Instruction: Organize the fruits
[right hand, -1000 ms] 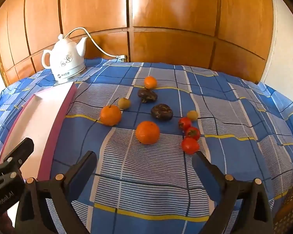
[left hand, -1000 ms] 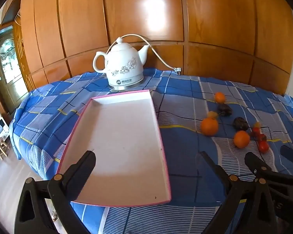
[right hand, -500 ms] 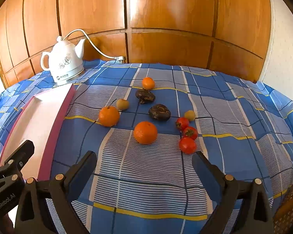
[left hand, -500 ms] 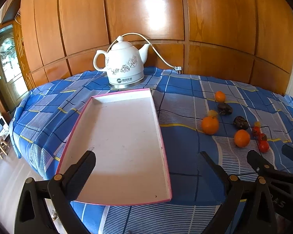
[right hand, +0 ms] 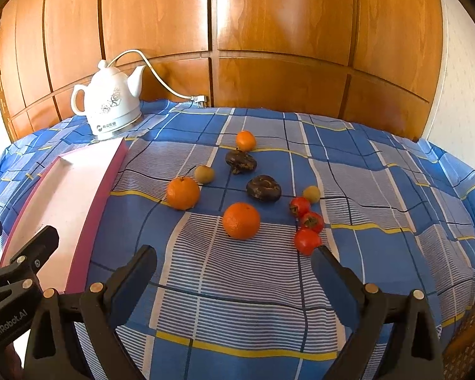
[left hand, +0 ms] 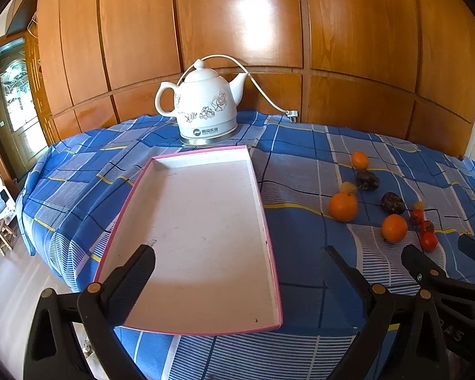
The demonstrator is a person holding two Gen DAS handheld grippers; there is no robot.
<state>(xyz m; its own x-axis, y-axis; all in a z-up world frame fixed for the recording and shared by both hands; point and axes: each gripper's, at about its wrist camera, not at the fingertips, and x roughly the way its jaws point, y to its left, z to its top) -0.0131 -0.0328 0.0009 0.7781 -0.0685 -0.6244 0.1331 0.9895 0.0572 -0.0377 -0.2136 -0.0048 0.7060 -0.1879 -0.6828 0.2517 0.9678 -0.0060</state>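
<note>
- Tray [left hand: 202, 240]: shallow rectangular box, pink rim, pale matte floor. Nothing lies in it. It sits on the left half of the worktop [right hand: 269, 285], long side running away from you.
- Kettle [left hand: 205, 107]: white glazed ceramic with a flower print, standing on a metal base just behind the tray's far end. A white cord [left hand: 262, 91] trails from behind it to a plug by the wood-panelled wall [right hand: 269, 31].
- Fruits all lie loose on the blue-and-grey checked cloth, right of the tray and clear of its rim.
- Three oranges, round with dimpled skin: a small one [right hand: 245, 140] farthest back, one [right hand: 183, 192] nearest the tray, one [right hand: 241, 220] closest to your right gripper.
- Two dark brown wrinkled fruits [right hand: 240, 161] [right hand: 263, 188] sit between the oranges, apart from each other.
- Two small yellow-green round fruits: one [right hand: 204, 174] just beside the orange near the tray, the other [right hand: 311, 193] at the right of the group.
- Three small glossy red fruits [right hand: 307, 241] with dark green caps form a short line; the middle and far ones look to be touching.
- Your left gripper [left hand: 240, 262] hovers over the tray's near end, jaws spread wide, nothing between them.
- Your right gripper [right hand: 234, 262] hovers over the cloth just short of the nearest orange, jaws equally wide and holding nothing; its right fingertip [right hand: 324, 261] lies just beside the nearest red fruit in the right wrist view.
</note>
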